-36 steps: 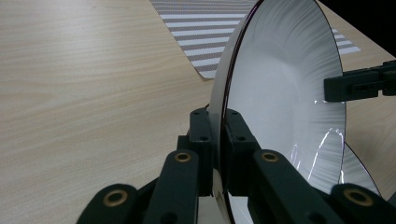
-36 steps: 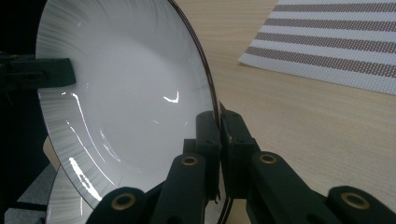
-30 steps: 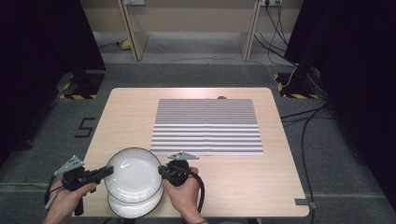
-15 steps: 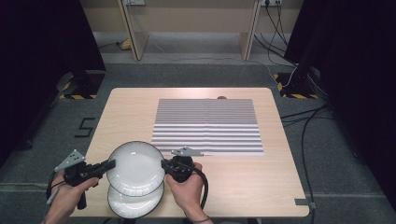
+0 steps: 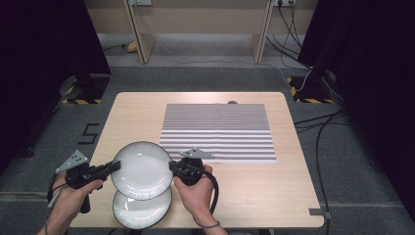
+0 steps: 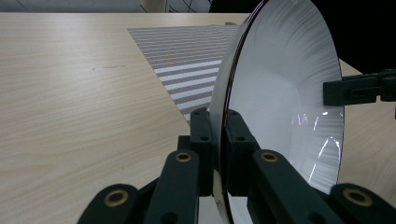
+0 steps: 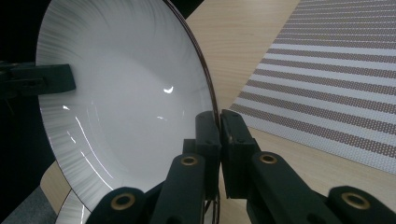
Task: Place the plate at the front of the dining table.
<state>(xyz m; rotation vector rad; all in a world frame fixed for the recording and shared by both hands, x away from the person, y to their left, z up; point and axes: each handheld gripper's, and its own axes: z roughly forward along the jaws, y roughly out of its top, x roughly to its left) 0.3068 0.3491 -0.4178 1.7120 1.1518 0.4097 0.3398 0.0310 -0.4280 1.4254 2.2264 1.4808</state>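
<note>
A white plate with a dark rim (image 5: 142,170) (image 6: 285,107) (image 7: 126,98) hangs above the table's near left part, held from both sides. My left gripper (image 5: 115,166) (image 6: 218,126) is shut on its left rim, and my right gripper (image 5: 171,166) (image 7: 218,123) is shut on its right rim. Under it a second white plate (image 5: 142,210) (image 7: 70,212) lies on the table near the front edge, partly covered by the held one. A striped placemat (image 5: 218,131) (image 6: 187,60) (image 7: 336,79) lies flat beyond the plates, at the table's middle.
The wooden table (image 5: 274,191) has bare surface to the right of the plates and along its left side. A small grey tab (image 5: 317,212) lies at the front right corner. Cables (image 5: 318,127) run over the floor at the right.
Both grippers have lifted the upper plate off the lower one and carried it up and away from the front edge, toward the placemat. More of the lower plate shows now.
</note>
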